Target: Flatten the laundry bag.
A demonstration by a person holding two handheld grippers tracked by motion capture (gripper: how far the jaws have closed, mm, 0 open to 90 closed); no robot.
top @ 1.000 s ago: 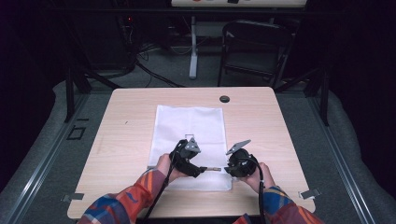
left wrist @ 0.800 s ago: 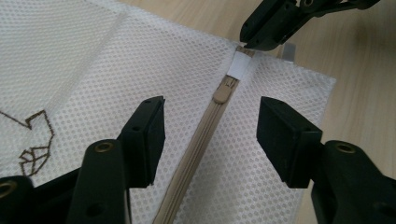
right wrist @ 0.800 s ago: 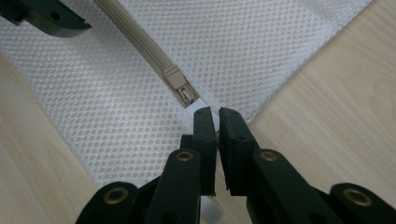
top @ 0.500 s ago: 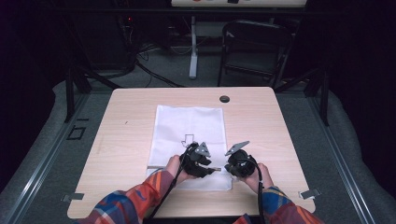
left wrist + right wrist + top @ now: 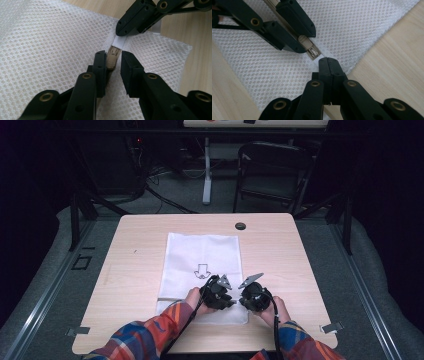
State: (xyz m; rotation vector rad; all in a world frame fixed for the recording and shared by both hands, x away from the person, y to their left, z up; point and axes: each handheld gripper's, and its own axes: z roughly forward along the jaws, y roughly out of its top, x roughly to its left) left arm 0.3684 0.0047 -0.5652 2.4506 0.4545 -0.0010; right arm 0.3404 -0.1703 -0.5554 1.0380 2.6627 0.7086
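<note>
White mesh bag lies flat in the middle of the wooden table, its near edge toward the person, a black arrow mark printed on it. From above the weave and the fastening cannot be made out; the two gripper views show the honeycomb mesh and a beige zipper pull on a white fabric strip near the bag's near right corner. In the left gripper view the left gripper has the pull between its jaws, which have just been closing and stand narrowly apart; one jaw seems to touch the pull, the other leaves a gap. In the right gripper view the right gripper is pressed together on the white strip just beside the pull. The high view adds what those lack: both grippers nearly meeting over the near edge, hands in plaid sleeves, and a dark round grommet at the table's far edge.
</note>
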